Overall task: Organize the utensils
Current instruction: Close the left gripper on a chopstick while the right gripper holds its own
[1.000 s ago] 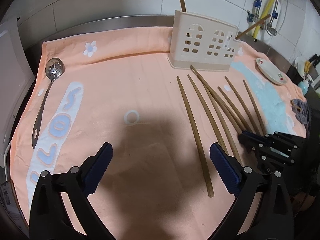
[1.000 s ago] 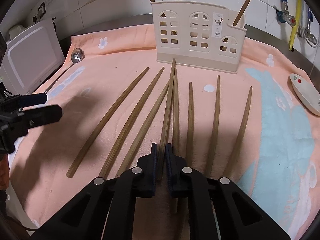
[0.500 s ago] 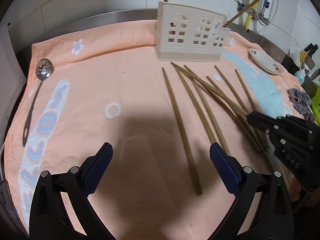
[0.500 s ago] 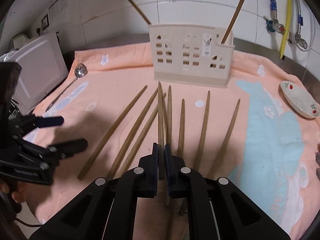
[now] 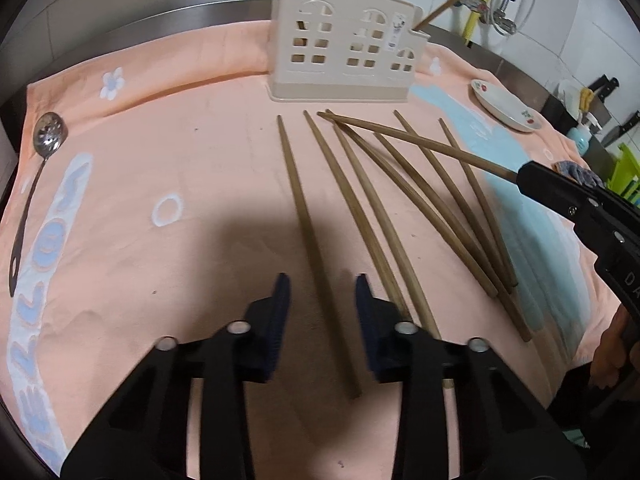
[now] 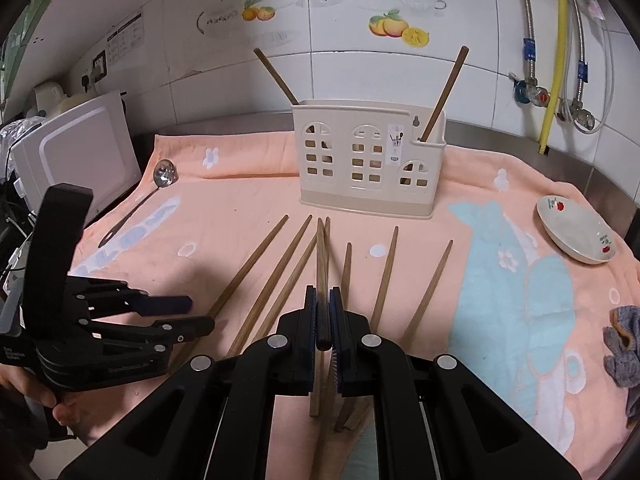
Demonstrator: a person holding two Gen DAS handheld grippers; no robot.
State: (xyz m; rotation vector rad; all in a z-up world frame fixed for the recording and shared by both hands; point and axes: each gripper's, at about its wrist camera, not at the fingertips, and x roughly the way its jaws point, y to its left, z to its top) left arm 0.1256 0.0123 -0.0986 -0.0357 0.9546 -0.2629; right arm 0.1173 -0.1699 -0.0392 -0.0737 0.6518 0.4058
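Observation:
Several brown chopsticks lie fanned on the peach towel [image 5: 200, 140] in front of a beige utensil caddy [image 5: 344, 60] [image 6: 368, 168]. My left gripper [image 5: 322, 304] [image 6: 200, 313] straddles the leftmost chopstick [image 5: 300, 200] near its thick end. Its jaws are closing, and a gap still shows on both sides of the stick. My right gripper [image 6: 323, 312] [image 5: 524, 176] is shut on another chopstick [image 6: 320, 256] [image 5: 420, 140], held above the towel and pointing toward the caddy. Two more chopsticks [image 6: 444, 88] stand in the caddy.
A slotted metal spoon [image 5: 40, 160] [image 6: 160, 176] lies at the towel's left edge. On the right is a small flowered dish [image 5: 504, 106] [image 6: 576, 236], and a grey rag [image 6: 624, 344] lies nearer. A white appliance [image 6: 80, 152] stands left of the towel. Tiled wall and pipes are behind.
My left gripper has come down over the leftmost chopstick and its jaws have narrowed from wide open. My right gripper has risen, lifting its chopstick off the towel.

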